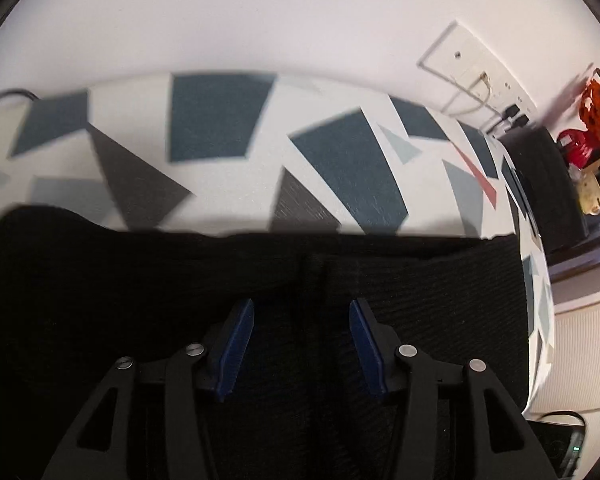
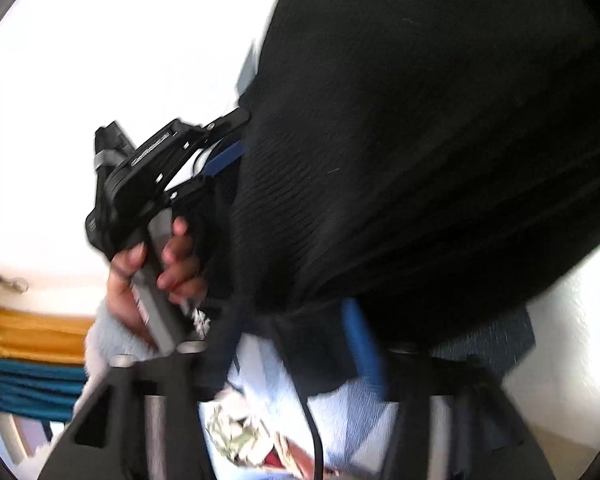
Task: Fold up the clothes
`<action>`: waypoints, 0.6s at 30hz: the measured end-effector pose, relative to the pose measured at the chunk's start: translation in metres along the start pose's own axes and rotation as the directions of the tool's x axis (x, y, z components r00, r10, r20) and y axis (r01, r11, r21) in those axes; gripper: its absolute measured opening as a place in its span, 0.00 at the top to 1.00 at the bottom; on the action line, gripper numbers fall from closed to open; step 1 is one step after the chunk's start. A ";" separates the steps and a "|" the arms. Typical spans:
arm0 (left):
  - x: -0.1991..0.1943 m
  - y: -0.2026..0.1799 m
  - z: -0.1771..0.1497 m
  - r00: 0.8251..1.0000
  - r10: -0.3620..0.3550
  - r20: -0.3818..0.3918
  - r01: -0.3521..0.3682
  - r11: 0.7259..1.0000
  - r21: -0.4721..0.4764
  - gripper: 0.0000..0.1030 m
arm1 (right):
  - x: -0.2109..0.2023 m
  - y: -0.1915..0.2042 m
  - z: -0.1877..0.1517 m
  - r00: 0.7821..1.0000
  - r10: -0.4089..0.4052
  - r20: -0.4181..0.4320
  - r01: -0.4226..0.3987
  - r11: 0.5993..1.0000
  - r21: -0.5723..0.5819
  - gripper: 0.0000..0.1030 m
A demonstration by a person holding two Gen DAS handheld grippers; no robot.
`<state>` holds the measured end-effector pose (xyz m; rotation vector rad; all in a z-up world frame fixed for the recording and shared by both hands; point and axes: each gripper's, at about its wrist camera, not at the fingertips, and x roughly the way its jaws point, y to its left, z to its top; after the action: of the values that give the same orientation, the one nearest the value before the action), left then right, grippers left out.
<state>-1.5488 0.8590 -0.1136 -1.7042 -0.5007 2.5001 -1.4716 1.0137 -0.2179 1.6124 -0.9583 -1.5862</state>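
**Black knit spread on the patterned cover, one end lifted**

Black ribbed knit, the garment (image 1: 260,272) we are folding, lies over the near part of a white surface cover printed with grey and blue shapes (image 1: 220,120). Our left gripper (image 1: 301,340) hangs just above it with its blue pads (image 1: 236,344) parted and nothing between them. From the right wrist view the same garment (image 2: 420,140) rises as a taut dark sheet, so we judge one end is lifted. Our right gripper (image 2: 300,344) has cloth bunched across its fingers; the picture is blurred, and we cannot tell whether it is clamped. The person's hand (image 2: 156,276) around the left tool's handle shows there too.

How far the folding has got, these views do not settle. To handle this well, we would keep the lifted edge level and under light tension, so the knit does not sag or twist. Any grip should take the hem squarely, through all layers, well clear of the cover beneath. Ribbed knit stretches, so we would move slowly and lay it flat.
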 end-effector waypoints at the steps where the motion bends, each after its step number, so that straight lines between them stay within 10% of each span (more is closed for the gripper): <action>1: -0.012 -0.001 -0.002 1.000 0.001 0.026 -0.002 1.000 0.020 0.52 | -0.008 0.005 -0.003 1.000 -0.011 0.007 0.011 1.000 -0.025 0.31; 6: -0.057 -0.012 -0.025 0.994 -0.039 0.099 0.026 0.991 0.131 0.52 | -0.069 0.024 -0.010 0.988 -0.061 0.144 0.083 0.985 -0.153 0.31; 14: -0.039 -0.041 -0.080 0.998 0.020 0.057 -0.031 0.980 0.198 0.52 | -0.130 -0.005 0.039 0.878 -0.235 0.417 0.344 0.916 -0.207 0.31; 18: -0.024 -0.052 -0.107 0.997 0.070 0.033 -0.076 0.974 0.214 0.52 | -0.154 -0.047 0.084 0.913 -0.230 0.337 0.312 0.926 -0.213 0.31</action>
<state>-1.4477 0.9267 -0.1115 -1.6388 -0.1632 2.5207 -1.5516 1.1730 -0.1837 1.3827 -0.6515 -2.1082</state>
